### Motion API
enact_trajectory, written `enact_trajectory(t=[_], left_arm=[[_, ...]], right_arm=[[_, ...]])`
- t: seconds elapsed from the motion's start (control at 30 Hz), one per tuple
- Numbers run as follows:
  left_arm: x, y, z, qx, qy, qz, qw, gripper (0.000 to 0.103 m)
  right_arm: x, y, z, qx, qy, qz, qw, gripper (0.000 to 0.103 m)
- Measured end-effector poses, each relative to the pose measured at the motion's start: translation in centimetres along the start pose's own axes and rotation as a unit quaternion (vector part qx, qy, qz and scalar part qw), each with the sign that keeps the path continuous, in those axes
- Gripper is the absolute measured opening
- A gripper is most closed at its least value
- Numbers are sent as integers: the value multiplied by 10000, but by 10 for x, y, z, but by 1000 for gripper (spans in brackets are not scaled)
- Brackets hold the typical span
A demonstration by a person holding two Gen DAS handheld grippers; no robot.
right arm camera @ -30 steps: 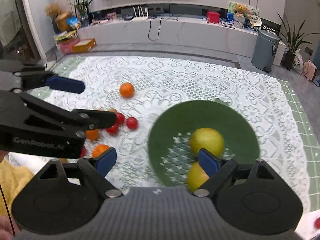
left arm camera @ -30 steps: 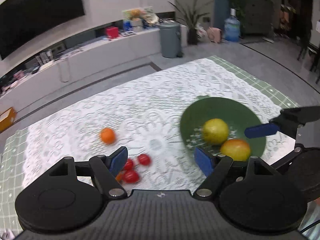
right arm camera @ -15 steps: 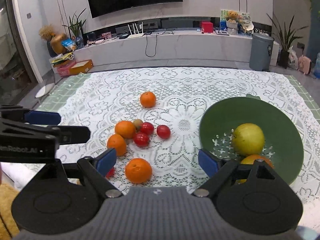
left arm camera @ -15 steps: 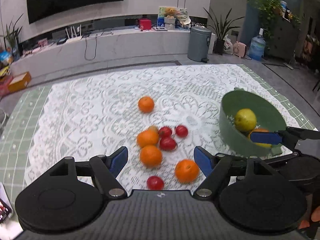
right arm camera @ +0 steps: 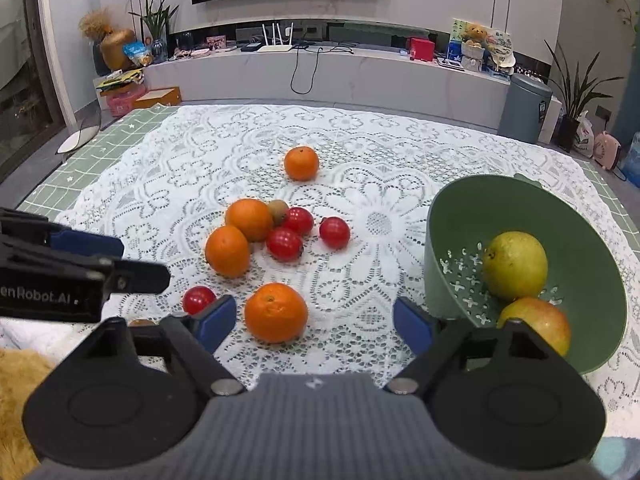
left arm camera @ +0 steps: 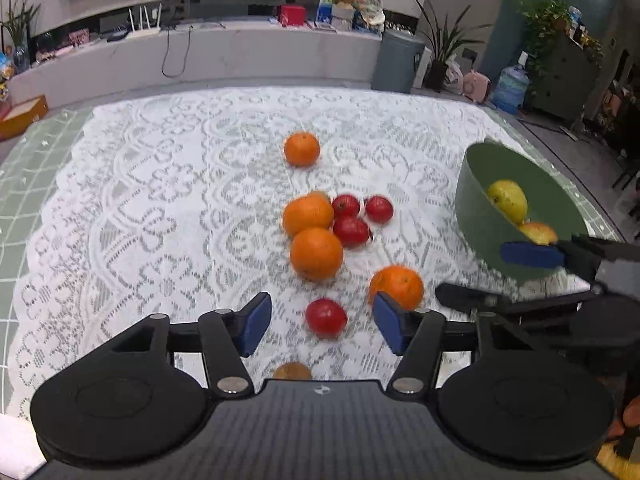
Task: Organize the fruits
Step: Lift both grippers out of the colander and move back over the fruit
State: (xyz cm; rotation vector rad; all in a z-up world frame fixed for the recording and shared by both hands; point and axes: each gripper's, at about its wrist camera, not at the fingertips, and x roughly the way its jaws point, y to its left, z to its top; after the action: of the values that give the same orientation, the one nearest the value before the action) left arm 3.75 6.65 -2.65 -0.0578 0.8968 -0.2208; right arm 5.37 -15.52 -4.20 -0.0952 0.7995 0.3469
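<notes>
Two fruits already sit in my green bowl (right arm camera: 444,240); four oranges and tomatoes lie loose on the bench (right arm camera: 160,184). Both tongs, left (left arm camera: 320,322) and right (right arm camera: 310,322), gape empty. Risk: nudging the nearest orange (right arm camera: 276,313) could roll it away.

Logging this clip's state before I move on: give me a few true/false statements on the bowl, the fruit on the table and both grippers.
1. The green bowl holds two fruits. True: a yellow-green fruit and a reddish apple.
2. Both grippers are shut on fruit. False: the left gripper and right gripper are open, holding nothing.
3. Four oranges lie on the lace cloth. True.
4. The bowl is full of tomatoes. False: the tomatoes lie on the cloth.
5. One orange sits apart, farther back. True.
</notes>
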Motion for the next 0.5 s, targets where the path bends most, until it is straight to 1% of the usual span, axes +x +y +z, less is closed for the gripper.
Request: enact_trajectory(t=[0.1, 0.17, 0.2, 0.37, 0.5], left_arm=[[5, 6, -7, -56, 161, -102, 9998, 64], [8, 7, -10, -80, 261, -209, 9994, 63], [10, 7, -12, -65, 298, -242, 9992, 63], [20, 5, -14, 19, 497, -271, 9984, 62], [26, 5, -17, 43, 665, -146, 9977, 62]], right_arm=[[6, 1, 0, -28, 120, 38, 9999, 74], [10, 2, 1, -58, 193, 75, 9998, 68], [12, 3, 1, -89, 223, 91, 9997, 67], [18, 8, 1, -199, 336, 242, 9989, 65], [28, 6, 4, 16, 514, 494, 9975, 61]])
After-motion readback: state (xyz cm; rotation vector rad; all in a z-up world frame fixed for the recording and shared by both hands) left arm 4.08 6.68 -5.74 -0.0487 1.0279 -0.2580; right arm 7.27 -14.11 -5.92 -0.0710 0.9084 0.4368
